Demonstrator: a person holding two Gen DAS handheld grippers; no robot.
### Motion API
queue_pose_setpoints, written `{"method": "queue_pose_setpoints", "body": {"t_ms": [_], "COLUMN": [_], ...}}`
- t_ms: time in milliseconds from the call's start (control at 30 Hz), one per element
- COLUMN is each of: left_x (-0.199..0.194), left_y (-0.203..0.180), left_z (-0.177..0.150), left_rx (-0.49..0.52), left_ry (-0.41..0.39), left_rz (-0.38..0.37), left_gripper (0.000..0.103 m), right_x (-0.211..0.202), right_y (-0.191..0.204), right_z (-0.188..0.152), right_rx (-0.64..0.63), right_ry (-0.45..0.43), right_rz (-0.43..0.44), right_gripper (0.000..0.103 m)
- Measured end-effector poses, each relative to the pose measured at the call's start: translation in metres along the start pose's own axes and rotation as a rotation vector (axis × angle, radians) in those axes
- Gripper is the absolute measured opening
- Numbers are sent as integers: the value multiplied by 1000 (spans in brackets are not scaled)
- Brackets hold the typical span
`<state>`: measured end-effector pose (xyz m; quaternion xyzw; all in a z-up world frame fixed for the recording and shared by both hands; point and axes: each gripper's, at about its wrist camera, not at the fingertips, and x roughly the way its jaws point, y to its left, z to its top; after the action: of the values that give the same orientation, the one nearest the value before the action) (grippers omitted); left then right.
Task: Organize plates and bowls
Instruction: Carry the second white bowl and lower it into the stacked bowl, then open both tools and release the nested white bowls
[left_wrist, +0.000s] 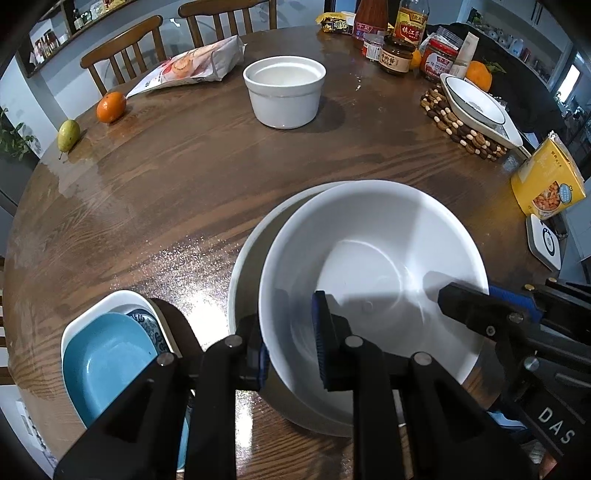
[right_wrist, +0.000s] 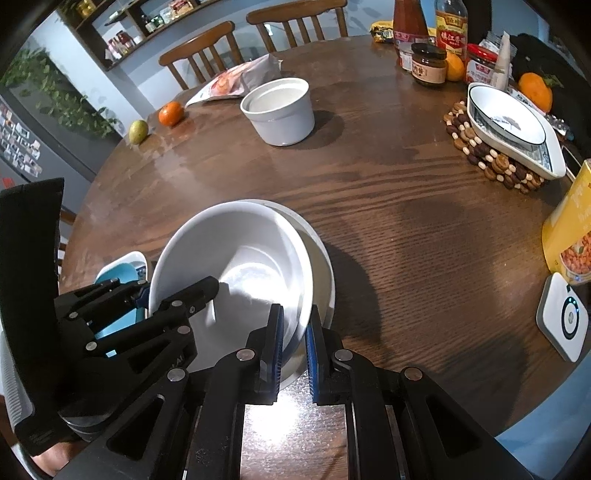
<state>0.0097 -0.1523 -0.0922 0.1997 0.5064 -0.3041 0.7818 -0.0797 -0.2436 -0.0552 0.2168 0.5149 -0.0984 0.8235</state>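
- At the left, near the table edge, a small nest is already sitting together: a blue dish lying in a white dish, with a patterned piece peeking out between them; this part is looking done.
- The left tongs are straddling the near-left rim of the large white bowl, one pad outside and one inside; the inner pad is standing visibly off the wall, so I am reading them as slack, not clamping.
- That bowl is sitting mouth-up but tilted inside a second, similar bowl, at the near middle of the table; being round, it is showing no long axis, and its opening is leaning a little rightward, so the nesting is looking unfinished.
- The right tongs are pinching the near-right rim of the large white bowl, clenched on it.
- Farther back, a deep white pot is standing alone, and at the right an oval dish is resting on a beaded trivet, its length running from far-left to near-right; both are seemingly still awaiting sorting.
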Motion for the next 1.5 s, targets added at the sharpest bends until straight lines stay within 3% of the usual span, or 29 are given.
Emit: {"method": "queue_pose_setpoints", "body": {"t_ms": [533,633,767,1167,1233,1333,1500], "left_x": [-3,-4,-8,-17,-17,-19,-23], "left_y": [1,-1,-3,1,0,1,5], "left_z": [2,2,4,7,7,7,10], "left_rx": [-1,3,10,-10,-8,-5,-19], "left_ry": [-10,-12,-24,-51,-51,-59,-72], "left_rz": [2,-1,-7,-19,-22,-12,-8], "left_gripper": [21,25,44,47,50,63,64], "right_x": [0,-1,-1,-10,-11,-12,-14], "right_y": [5,5,6,-1,-2,-4,-4], "right_z": [1,1,2,6,6,6,6], "right_rx": [-20,-23,-28,1,8,13,16], "right_ry": [-9,-12,-19,-47,-49,-52,-58], "right_rz": [-38,-42,-43,-46,-46,-44,-42], "right_gripper": [12,12,12,12,12,13,13]}}
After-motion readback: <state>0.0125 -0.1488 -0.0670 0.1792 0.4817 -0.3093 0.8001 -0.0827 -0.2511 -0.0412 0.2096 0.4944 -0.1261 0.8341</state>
